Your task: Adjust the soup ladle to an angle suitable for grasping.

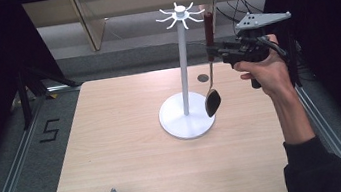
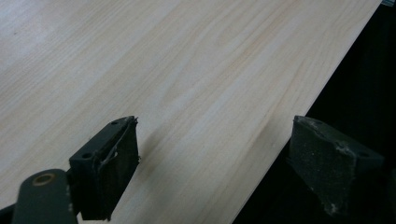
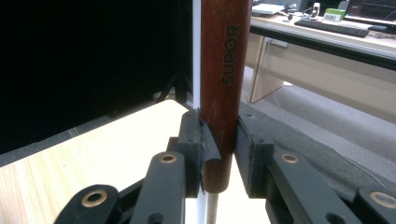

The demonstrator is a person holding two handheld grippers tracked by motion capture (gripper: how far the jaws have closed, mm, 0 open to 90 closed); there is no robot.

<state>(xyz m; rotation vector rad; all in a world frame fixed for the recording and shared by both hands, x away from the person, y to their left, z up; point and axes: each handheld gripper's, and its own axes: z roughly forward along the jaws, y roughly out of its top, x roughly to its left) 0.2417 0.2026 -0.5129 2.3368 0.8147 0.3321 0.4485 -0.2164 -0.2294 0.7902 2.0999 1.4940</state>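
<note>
Ladle (image 1: 210, 70) upright, bowl downward, wooden handle clenched by right gripper (image 1: 213, 49) fingers, left gripper (image 2: 210, 172) fingers spread, empty

Brown-handled ladle (image 1: 212, 97) hangs upright, bowl down, just beside white rack (image 1: 184, 69).

Bare table (image 1: 117, 159) across lower and left frame; centre blocked by white stand (image 1: 184, 74), hanging spoon (image 1: 213, 101) beside.

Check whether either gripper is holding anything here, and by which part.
The right gripper clamps a ladle with a reddish-brown wooden handle and dark bowl, gripping the handle's lower part, ladle hanging upright beside the white hook stand. The left gripper is open, holding nothing.
</note>
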